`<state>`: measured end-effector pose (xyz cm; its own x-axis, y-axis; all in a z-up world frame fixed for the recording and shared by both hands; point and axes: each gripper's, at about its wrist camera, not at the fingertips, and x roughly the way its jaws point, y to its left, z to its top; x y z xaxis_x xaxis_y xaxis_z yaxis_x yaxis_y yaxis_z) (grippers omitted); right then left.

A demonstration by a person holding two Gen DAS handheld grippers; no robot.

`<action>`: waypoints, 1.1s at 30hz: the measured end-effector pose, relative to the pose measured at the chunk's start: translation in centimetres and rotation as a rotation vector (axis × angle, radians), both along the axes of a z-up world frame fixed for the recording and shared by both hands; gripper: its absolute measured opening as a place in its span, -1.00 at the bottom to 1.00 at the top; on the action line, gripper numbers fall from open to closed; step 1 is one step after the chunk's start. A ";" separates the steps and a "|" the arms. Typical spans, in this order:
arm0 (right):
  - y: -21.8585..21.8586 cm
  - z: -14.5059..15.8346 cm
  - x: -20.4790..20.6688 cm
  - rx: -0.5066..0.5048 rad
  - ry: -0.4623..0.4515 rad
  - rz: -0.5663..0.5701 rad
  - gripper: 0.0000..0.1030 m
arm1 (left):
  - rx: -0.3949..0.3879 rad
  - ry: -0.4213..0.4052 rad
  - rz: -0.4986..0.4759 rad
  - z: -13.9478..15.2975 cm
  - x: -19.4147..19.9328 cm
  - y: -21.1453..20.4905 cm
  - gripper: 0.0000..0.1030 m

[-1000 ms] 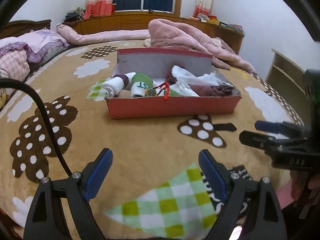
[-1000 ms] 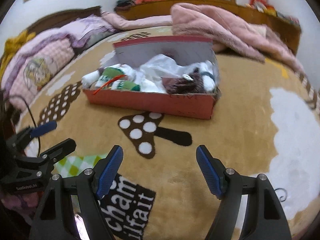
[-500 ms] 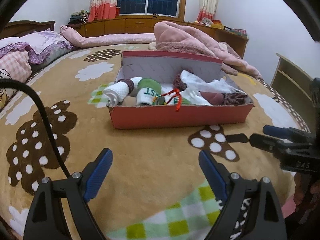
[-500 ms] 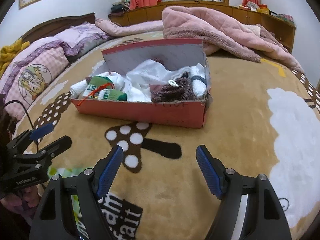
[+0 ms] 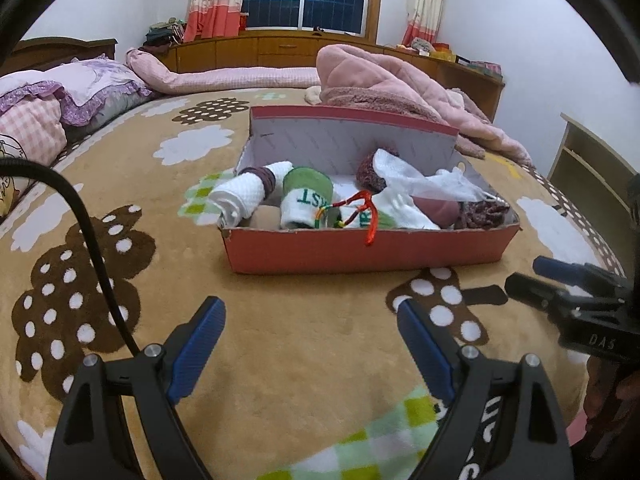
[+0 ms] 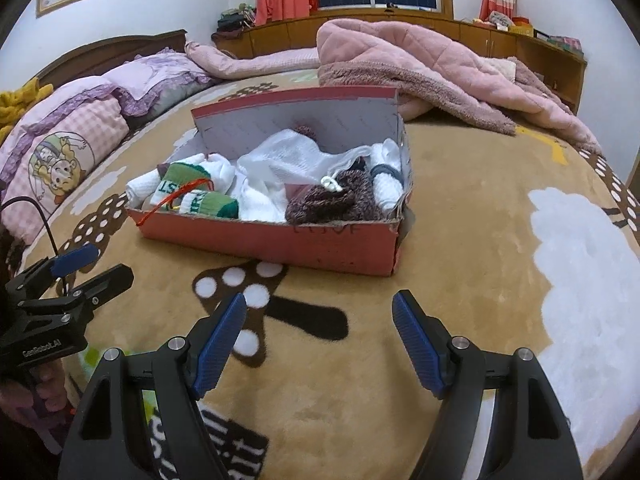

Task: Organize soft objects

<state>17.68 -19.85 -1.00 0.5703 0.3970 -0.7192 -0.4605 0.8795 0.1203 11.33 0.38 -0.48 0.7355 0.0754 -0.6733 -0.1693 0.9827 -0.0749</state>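
Left wrist view: our left gripper (image 5: 310,332) and right gripper (image 6: 320,326) hang with jaws apart, empty, short of the red cardboard box (image 5: 368,246) on the bed. We'd pinch the rolled white sock (image 5: 240,196) mid-roll; it looks light and squashy.

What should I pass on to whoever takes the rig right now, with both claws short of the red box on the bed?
Left claw: open, empty, above the blanket.
Right claw: open, empty, beside it.
Red box: on the brown patterned blanket, ahead of both claws, untouched.
In the box: rolled white towel at its left end, green-and-white socks, red cord over the front wall, loose white cloth, maroon knit piece toward the right end.
Done: nothing gripped.
Left: sort the jumbled soft pieces.
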 end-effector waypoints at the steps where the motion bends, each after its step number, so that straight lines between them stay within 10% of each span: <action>1: 0.0 0.0 0.1 -0.005 0.000 -0.003 0.50 | -0.001 0.002 -0.001 -0.1 0.1 0.0 0.77; 20: 0.3 0.2 -0.3 0.037 -0.109 0.020 0.50 | 0.056 -0.104 -0.040 -0.1 0.4 -0.9 0.77; 25: 0.3 0.5 -0.5 0.032 -0.255 0.032 0.50 | 0.047 -0.122 -0.026 -0.3 1.6 -0.3 0.77; 33: 0.7 -1.2 0.3 0.018 -0.207 0.013 0.50 | 0.103 -0.119 -0.092 -1.8 2.7 -1.5 0.77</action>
